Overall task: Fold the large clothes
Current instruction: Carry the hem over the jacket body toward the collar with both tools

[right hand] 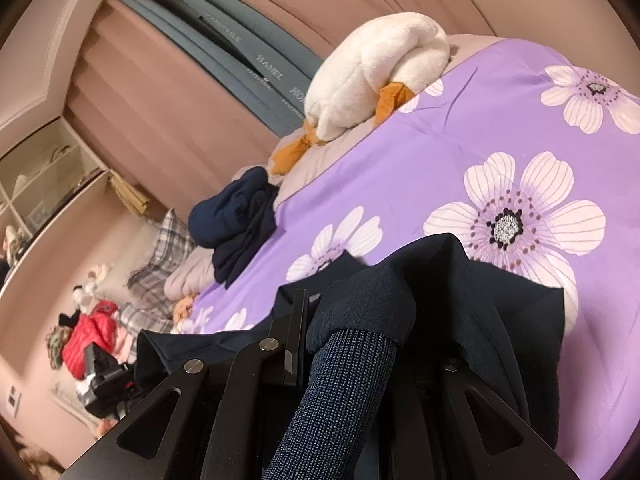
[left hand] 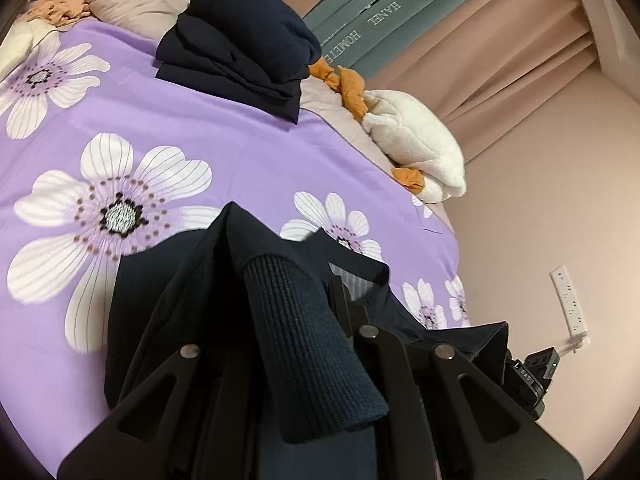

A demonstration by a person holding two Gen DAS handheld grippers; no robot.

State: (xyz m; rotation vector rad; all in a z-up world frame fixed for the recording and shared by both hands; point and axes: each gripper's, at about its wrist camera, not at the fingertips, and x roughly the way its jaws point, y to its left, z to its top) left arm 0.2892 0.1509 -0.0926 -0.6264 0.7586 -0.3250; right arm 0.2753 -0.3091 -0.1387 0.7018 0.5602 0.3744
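Gripping navy garment (left hand: 304, 320) in both tongs above bedspread (left hand: 200, 140).

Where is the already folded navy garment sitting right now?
The folded navy garment lies at the far edge of the purple floral bedspread, upper centre in the left wrist view, beside the white plush duck; in the right wrist view it sits left of centre.

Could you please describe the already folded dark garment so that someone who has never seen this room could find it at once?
Start at the bed with the purple flowered cover. Along its far side, by the pink curtains, sits the folded navy pile, beside the white plush goose. Unlike the navy garment that both grippers clamp, it lies free and neatly stacked.
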